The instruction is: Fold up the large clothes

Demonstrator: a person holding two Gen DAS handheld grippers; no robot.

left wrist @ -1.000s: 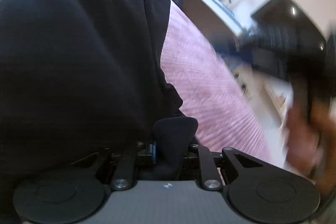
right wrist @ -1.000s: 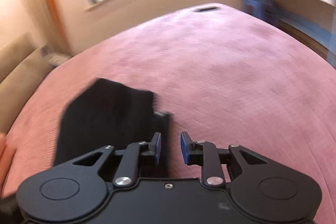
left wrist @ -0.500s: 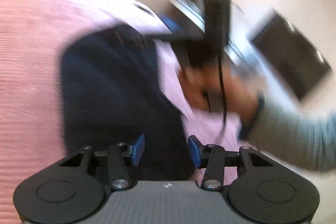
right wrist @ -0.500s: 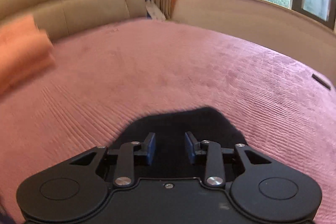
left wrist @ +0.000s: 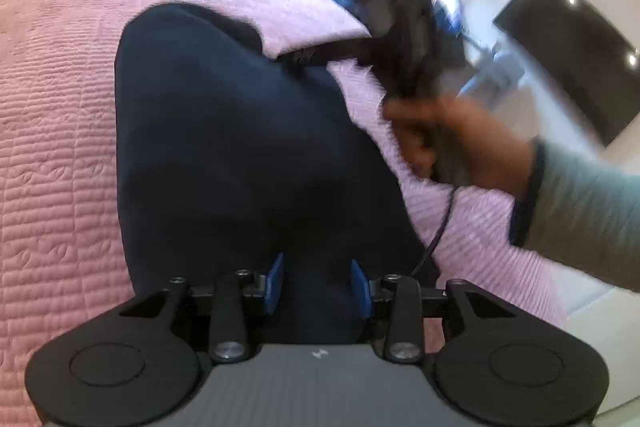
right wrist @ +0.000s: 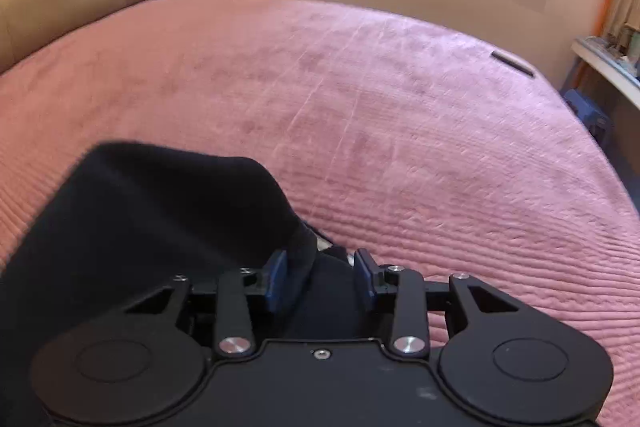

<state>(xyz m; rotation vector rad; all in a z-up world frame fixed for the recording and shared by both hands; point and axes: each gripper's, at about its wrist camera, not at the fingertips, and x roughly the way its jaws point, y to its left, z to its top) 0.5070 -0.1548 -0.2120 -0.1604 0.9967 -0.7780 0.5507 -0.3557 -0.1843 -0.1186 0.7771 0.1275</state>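
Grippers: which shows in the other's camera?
The right gripper, jaws opening with garment between: blurred in a hand in the left wrist view. Its own view shows no other gripper.

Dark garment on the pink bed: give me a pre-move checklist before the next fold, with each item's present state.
1. Dark garment lies on the pink bedspread: ok.
2. Left gripper free of cloth: ok; its jaws are closing, the garment beneath them, pads not pressing on it.
3. Right gripper free of cloth: cannot tell; its jaws are opening, and a fold rises between them against the left-hand pad.
4. Garment flat, edges aligned: not ok; the edge near the right gripper is humped.
5. Space on the bedspread beyond the garment: ok in the right wrist view.
6. The person's hand in the left wrist view is blurred; its position: cannot tell.
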